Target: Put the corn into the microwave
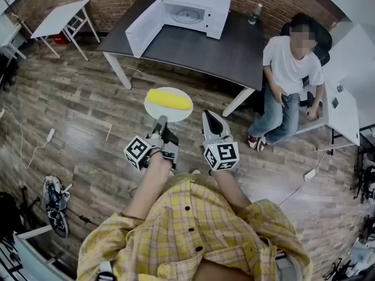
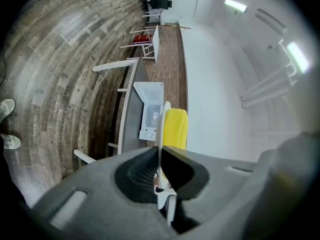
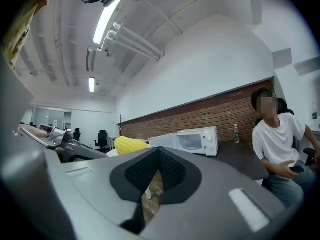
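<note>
Corn (image 1: 169,99) lies loose on a white plate (image 1: 176,117), held in the air well short of the microwave (image 1: 193,7), whose door (image 1: 142,31) stands open. Left claw (image 1: 159,123) is pinched tight on the plate's near rim, so one thin edge carries everything. Right claw (image 1: 211,122), also well short of the microwave, is closed and empty. Risks: plate sags or twists in the pads and the corn rolls off; rim slips out; far edge clips the microwave door going in.
</note>
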